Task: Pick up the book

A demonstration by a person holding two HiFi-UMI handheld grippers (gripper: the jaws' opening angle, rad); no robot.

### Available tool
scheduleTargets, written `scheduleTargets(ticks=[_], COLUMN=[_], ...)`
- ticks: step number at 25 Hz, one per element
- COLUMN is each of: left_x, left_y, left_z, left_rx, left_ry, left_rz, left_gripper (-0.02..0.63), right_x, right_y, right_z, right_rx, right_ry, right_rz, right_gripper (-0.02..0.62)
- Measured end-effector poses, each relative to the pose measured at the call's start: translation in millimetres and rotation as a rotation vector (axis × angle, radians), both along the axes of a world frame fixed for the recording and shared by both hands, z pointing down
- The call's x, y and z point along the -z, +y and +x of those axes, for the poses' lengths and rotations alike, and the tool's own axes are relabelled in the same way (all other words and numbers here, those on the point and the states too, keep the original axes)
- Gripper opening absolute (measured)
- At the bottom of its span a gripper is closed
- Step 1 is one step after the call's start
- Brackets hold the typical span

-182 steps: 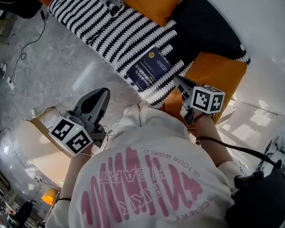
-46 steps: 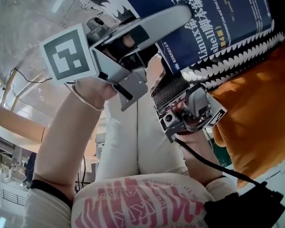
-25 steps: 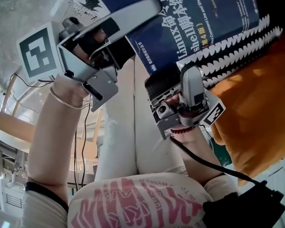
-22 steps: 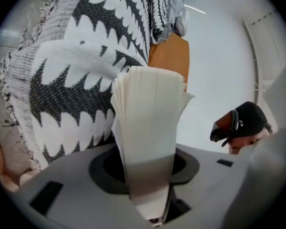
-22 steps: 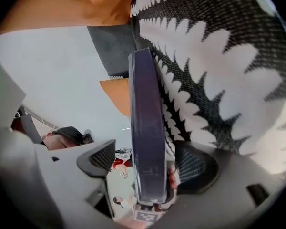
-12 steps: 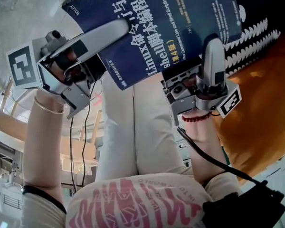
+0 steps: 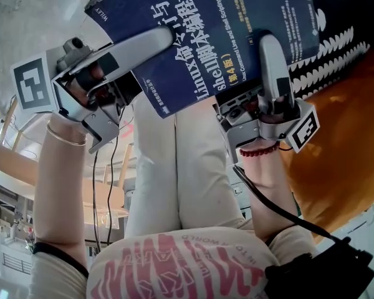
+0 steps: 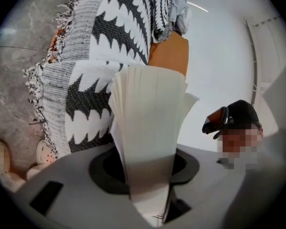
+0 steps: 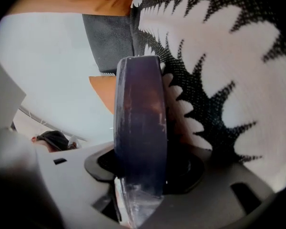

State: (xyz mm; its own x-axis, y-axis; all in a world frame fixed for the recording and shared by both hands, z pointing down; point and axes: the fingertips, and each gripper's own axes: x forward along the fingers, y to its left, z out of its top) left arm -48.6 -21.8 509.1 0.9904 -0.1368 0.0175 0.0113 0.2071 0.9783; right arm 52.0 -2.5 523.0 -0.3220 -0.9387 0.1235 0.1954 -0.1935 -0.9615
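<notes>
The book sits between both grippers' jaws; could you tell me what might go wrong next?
The left gripper clamps the book at its fanned page edge, so pages might splay or slip. The right gripper has just been closing its jaws on the rounded spine; if that grip isn't firm, that side could drop.

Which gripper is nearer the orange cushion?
Right. The right gripper, its jaws just closed further on the book, sits beside the orange cushion; the left gripper holds the book's far edge.
</notes>
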Motion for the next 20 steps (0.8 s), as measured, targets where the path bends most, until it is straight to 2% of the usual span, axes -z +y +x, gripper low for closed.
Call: scheduleTargets(ticks=[6,13,20], left_x=[0.6,0.1,-0.4], left_y=[0.1,0.1,0.0], left_z=[0.7,1.6,1.5], left_rx=[0.007,0.016,0.018], left_ry=[0.001,0.041,0.034], left_rz=[0.014,0.0,-0.021], left_gripper=[0.176,0.176,0.176], right_x=[-0.6,5.1,4.0], right_y=[0.8,-0.8,-0.6], right_z=[-0.4,1.2,-0.2], right_rx=[0.018,0.036,0.026], right_ry=[0.014,0.069,0.048], right_rz=[-0.012,-0.012,-0.014], right_gripper=[0.195,0.189,0.186])
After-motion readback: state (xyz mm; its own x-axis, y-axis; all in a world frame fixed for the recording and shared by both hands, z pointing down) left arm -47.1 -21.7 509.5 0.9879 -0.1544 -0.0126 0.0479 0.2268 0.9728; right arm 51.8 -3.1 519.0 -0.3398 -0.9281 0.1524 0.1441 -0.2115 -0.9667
